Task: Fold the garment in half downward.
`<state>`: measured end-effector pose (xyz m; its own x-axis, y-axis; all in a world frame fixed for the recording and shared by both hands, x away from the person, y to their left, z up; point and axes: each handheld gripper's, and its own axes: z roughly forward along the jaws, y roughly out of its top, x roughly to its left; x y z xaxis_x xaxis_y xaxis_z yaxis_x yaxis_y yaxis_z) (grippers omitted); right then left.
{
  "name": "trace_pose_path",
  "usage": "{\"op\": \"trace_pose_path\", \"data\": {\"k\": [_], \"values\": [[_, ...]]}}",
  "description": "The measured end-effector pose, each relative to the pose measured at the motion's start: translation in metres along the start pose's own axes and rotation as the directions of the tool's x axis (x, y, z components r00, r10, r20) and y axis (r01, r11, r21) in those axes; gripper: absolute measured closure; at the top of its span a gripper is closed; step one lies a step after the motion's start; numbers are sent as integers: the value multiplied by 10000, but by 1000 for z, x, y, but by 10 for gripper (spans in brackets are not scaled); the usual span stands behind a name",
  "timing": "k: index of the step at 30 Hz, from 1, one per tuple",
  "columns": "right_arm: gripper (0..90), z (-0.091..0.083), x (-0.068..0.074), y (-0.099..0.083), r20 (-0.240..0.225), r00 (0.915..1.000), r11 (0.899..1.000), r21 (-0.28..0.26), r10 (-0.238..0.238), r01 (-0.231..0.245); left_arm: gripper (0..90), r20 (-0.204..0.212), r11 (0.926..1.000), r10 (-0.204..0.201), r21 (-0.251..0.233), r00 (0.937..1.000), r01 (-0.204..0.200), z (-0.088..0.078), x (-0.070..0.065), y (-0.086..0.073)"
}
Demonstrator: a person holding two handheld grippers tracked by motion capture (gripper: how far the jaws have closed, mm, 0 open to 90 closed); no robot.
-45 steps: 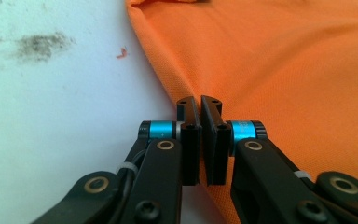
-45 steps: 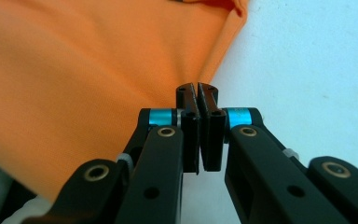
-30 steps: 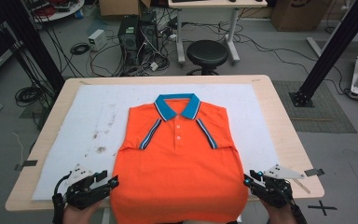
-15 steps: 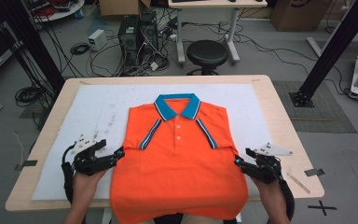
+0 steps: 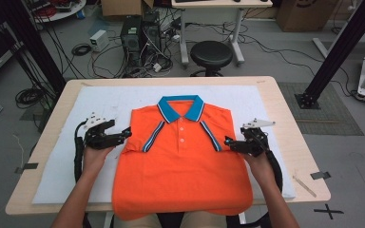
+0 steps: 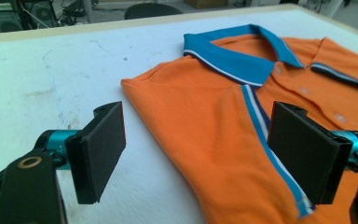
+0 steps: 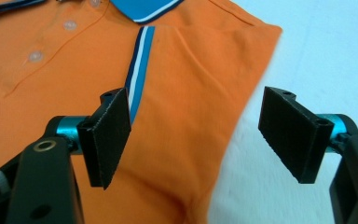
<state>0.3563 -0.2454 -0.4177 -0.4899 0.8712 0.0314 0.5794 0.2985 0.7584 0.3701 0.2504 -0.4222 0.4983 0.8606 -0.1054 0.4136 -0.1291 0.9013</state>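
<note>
Both grippers are gaping wide, holding nothing. The left gripper [image 5: 126,134] and right gripper [image 5: 229,142] are straddling the shirt [image 5: 183,161] edges, seemingly just above the cloth.

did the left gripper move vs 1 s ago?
Yes. In the high view the left gripper has gone forward from the table's near edge, along the orange polo shirt's left side to its folded sleeve, jaws open.

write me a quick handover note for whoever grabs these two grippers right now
Left gripper: open, jaws astride the left edge of the shirt, holding nothing.
Right gripper: open, jaws astride the shirt's right edge, holding nothing.
Shirt: flat and face up on the white mat, collar far from you, hem hanging over the near table edge.
Done: shirt spread out, both grippers lined up.
Left: probably close on both edges and start folding.
</note>
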Motion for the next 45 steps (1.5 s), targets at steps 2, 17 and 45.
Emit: {"op": "trace_pose_path", "data": {"k": [2,17,45], "values": [[255,9,-6,8,-361,9993,10000,69,24,-22,198,73,9999,102,-77,9999,-101,7,5,4],[193,48,-37,35,-656,9974,9981,556,297,-261,245,65,9949,-583,830,9983,576,52,35,15],[507,102,-65,55,240,9969,9818,1731,754,-785,481,-1208,9644,-371,2558,9920,672,102,35,15]]}}
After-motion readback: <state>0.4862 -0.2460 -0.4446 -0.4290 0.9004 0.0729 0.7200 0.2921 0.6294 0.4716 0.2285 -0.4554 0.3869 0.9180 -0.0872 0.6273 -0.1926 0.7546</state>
